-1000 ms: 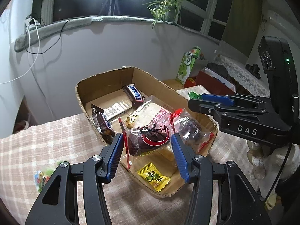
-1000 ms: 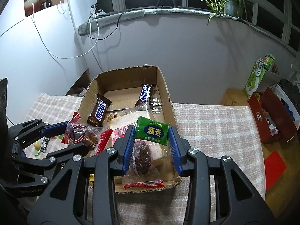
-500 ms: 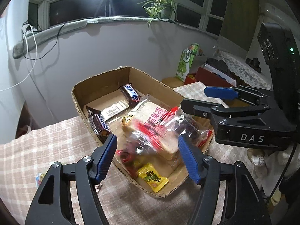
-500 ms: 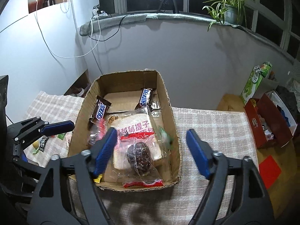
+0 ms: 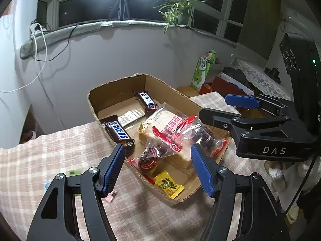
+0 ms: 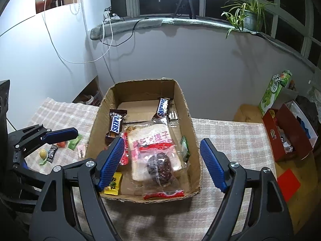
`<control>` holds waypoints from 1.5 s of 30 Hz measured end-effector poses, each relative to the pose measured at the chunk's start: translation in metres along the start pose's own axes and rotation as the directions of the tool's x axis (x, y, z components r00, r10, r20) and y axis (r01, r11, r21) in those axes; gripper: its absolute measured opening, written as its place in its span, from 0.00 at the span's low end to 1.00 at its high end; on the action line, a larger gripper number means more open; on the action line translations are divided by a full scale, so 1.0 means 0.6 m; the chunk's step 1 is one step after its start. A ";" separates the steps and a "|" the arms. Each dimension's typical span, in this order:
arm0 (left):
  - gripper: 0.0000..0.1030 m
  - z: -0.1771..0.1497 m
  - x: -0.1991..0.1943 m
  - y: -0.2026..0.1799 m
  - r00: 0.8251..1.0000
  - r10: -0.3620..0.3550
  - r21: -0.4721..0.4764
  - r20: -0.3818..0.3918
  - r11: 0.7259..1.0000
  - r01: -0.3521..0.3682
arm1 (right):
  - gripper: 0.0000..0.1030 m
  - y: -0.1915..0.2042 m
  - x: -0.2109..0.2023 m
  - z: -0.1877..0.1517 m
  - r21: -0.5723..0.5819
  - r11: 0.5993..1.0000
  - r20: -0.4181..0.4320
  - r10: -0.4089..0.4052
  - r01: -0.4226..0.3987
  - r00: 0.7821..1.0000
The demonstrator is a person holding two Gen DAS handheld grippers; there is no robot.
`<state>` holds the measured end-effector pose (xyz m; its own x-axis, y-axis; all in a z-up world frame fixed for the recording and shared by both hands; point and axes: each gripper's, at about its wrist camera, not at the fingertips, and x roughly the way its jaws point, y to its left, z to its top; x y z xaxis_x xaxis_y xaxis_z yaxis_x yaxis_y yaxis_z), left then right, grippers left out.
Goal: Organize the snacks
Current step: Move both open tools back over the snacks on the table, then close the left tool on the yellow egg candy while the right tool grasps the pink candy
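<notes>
My left gripper (image 5: 158, 166) and right gripper (image 6: 160, 160) both hang spread and empty above the cardboard box (image 6: 188, 118). The clear date packets (image 5: 160, 150) lie loosely heaped on the bagged bread (image 6: 152, 146) inside; I judge a careless reach could snag their film and drag one over the low near wall. Two bars (image 5: 118, 132) read SNICKERS, and the right gripper's body reads DAS.
</notes>
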<state>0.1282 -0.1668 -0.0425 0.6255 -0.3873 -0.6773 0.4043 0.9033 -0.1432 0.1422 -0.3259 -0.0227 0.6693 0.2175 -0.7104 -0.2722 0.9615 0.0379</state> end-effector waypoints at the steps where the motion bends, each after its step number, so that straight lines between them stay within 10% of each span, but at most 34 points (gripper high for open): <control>1: 0.65 0.000 -0.002 0.001 1.000 0.001 -0.001 0.001 1.000 -0.001 | 0.78 0.004 -0.003 0.001 -0.003 1.000 0.003 0.001 -0.001 1.000; 27: 0.65 -0.072 -0.140 0.163 0.991 0.115 -0.181 0.066 0.978 -0.102 | 0.78 0.161 -0.031 0.003 -0.117 0.973 0.005 0.199 -0.197 0.980; 40: 0.65 -0.150 -0.161 0.271 0.986 0.162 -0.293 0.031 0.945 -0.146 | 0.77 0.274 0.051 -0.009 -0.142 0.929 -0.200 0.312 -0.343 0.929; 45: 0.54 -0.169 -0.151 0.279 0.990 0.139 -0.275 -0.004 0.952 -0.134 | 0.62 0.297 0.101 -0.006 -0.144 0.937 -0.295 0.265 -0.317 0.918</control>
<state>0.0714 0.0380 -0.0785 0.6730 -0.2575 -0.6934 0.1172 0.9627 -0.2438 0.1315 -0.1418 -0.0615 0.3380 0.4053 -0.8494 -0.5671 0.8080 0.1598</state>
